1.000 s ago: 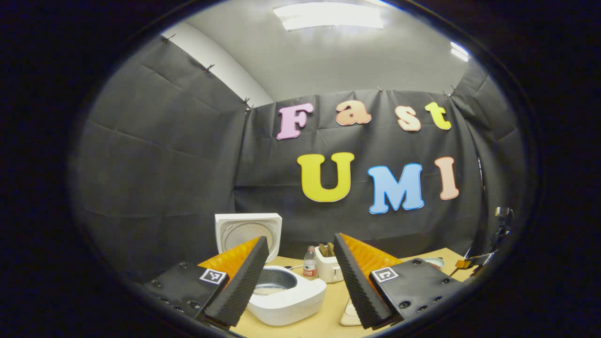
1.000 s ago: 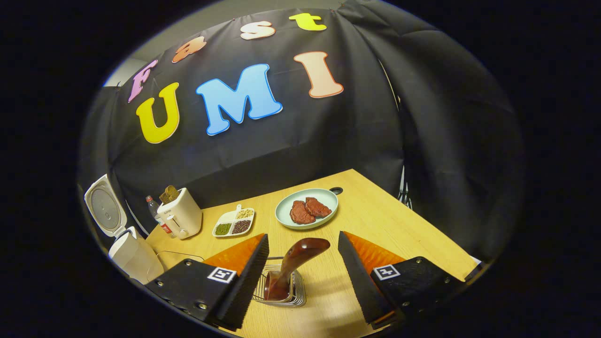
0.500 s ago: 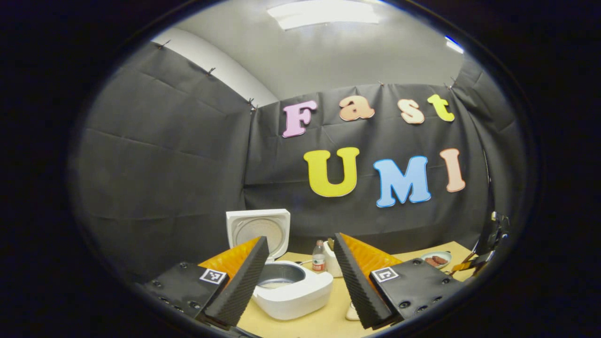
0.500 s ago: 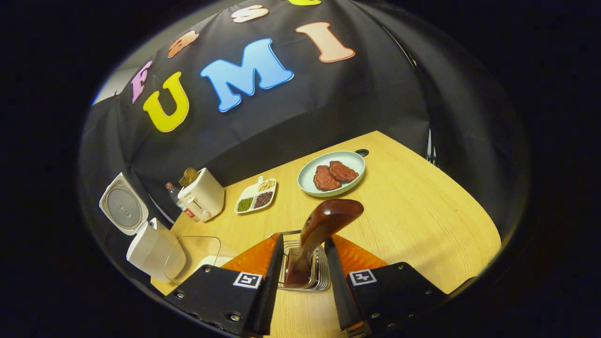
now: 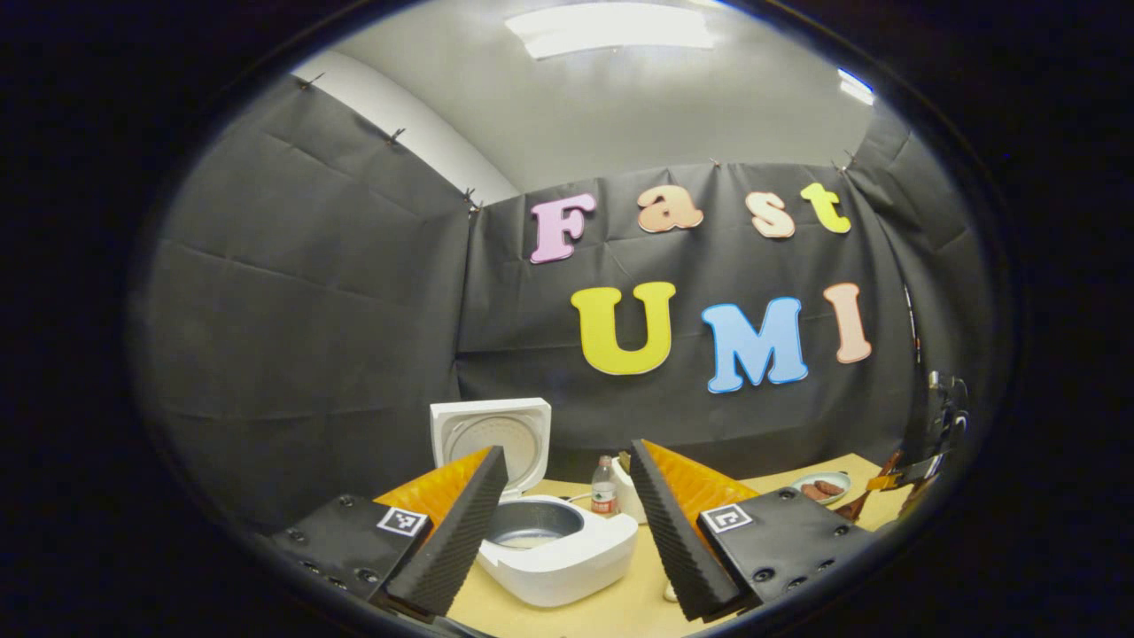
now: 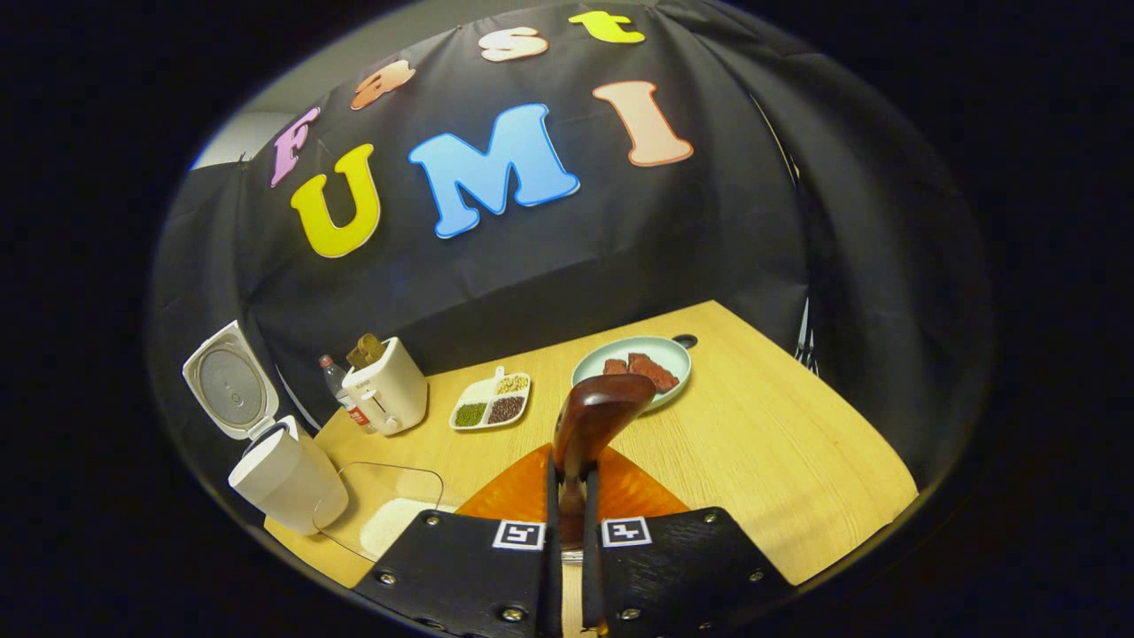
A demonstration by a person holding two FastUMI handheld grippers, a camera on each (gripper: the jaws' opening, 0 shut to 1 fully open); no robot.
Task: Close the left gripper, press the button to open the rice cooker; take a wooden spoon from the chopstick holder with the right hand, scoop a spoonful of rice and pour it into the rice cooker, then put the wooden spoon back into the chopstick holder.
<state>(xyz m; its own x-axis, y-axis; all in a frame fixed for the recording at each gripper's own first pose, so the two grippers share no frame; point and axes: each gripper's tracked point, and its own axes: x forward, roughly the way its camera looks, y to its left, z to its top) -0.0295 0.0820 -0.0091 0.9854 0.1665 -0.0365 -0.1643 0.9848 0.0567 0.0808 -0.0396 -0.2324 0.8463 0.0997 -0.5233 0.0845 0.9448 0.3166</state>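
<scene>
In the right gripper view my right gripper (image 6: 571,470) is shut on the handle of the dark wooden spoon (image 6: 598,412), whose rounded end sticks up past the fingertips. The chopstick holder is hidden behind the fingers. The white rice cooker (image 6: 283,478) stands at the table's left with its lid (image 6: 221,381) raised. A clear box of rice (image 6: 390,518) lies beside it. In the left gripper view my left gripper (image 5: 567,456) is open and empty above the open rice cooker (image 5: 558,554), whose metal pot shows below the upright lid (image 5: 492,432).
A white toaster (image 6: 385,394) and a small bottle (image 6: 335,377) stand at the back left. A divided dish of beans (image 6: 492,409) and a pale plate (image 6: 673,354) with meat pieces sit mid-table. The table's right edge meets the black cloth wall.
My right gripper has gone from wide open around the spoon handle to shut on it, and the holder has dropped out of sight behind its fingers. The left gripper has barely shifted.
</scene>
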